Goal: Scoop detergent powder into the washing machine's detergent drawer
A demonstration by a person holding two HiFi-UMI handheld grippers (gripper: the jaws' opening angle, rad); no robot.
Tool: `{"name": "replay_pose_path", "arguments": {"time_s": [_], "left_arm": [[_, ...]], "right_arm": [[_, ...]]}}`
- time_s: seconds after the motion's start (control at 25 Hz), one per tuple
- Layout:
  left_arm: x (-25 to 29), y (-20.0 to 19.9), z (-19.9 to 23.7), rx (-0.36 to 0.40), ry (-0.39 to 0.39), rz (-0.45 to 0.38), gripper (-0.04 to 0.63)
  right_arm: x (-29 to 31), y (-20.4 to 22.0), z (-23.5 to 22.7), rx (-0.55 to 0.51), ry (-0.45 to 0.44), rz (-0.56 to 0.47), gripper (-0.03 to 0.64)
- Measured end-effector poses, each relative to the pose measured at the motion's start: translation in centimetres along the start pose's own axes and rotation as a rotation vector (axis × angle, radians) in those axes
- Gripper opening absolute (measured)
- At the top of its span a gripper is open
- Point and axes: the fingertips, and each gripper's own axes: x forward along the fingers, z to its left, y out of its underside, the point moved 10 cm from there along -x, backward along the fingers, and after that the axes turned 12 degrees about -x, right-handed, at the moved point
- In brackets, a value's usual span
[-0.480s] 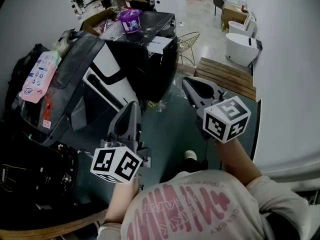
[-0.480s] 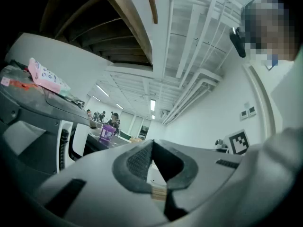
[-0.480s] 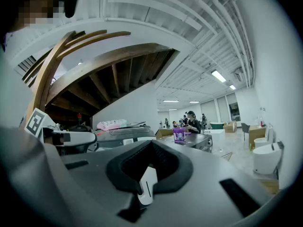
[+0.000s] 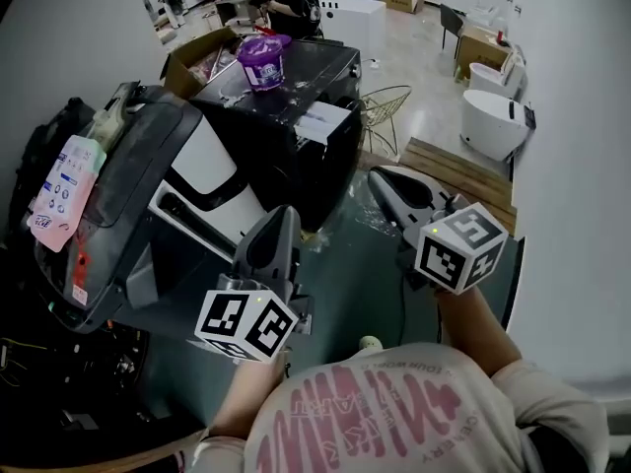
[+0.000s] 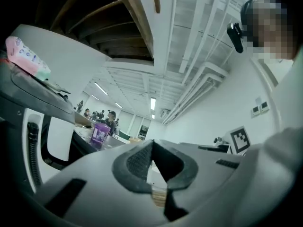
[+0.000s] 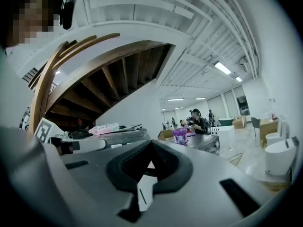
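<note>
my left tool (image 4: 283, 220) and right tool (image 4: 383, 180) are both pressed together on nothing, well short of the purple detergent tub (image 4: 262, 59) on the dark machine (image 4: 317, 69). if i reach in closed, i may tip it and spill powder.

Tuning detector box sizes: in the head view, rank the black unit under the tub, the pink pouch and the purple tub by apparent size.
1. black unit: clearly largest.
2. pink pouch: it sits nearer the camera, so its true size against the tub is unsure.
3. purple tub: smallest.
</note>
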Motion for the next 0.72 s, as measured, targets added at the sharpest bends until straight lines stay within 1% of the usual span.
{"name": "replay_pose_path", "arguments": {"time_s": [0.12, 0.2, 0.32, 0.4, 0.48, 0.6, 0.64, 0.72], "left_arm": [[3.7, 0.4, 0.4, -0.024, 0.009, -0.037, 0.003], [6.1, 1.0, 0.4, -0.023, 0.017, -0.051, 0.003], [9.0, 1.7, 0.8, 0.004, -0.006, -0.045, 0.003], [10.5, 2.3, 1.3, -0.003, -0.031, -0.041, 0.003], [11.8, 3.2, 2.0, -0.02, -0.058, -0.023, 0.003], [14.2, 5.1, 2.8, -0.066, -0.092, 0.032, 0.003], [15.0, 5.5, 3.0, -0.071, -0.099, 0.05, 0.003], [16.6, 5.8, 3.8, -0.056, -0.113, 0.076, 0.002]], "right_arm": [[2.0, 0.2, -3.6, -0.041, -0.018, 0.017, -0.001], [3.4, 0.6, -5.8, -0.049, -0.031, 0.027, 0.0], [5.3, 1.6, -8.7, -0.024, -0.057, 0.026, -0.001], [6.3, 2.5, -10.3, 0.0, -0.078, 0.026, 0.0], [7.3, 3.7, -11.7, 0.03, -0.083, 0.03, 0.0], [9.0, 5.9, -14.1, 0.092, -0.082, 0.07, 0.0], [9.6, 6.5, -14.7, 0.109, -0.084, 0.082, 0.0], [10.8, 7.4, -15.9, 0.134, -0.087, 0.091, 0.0]]}}
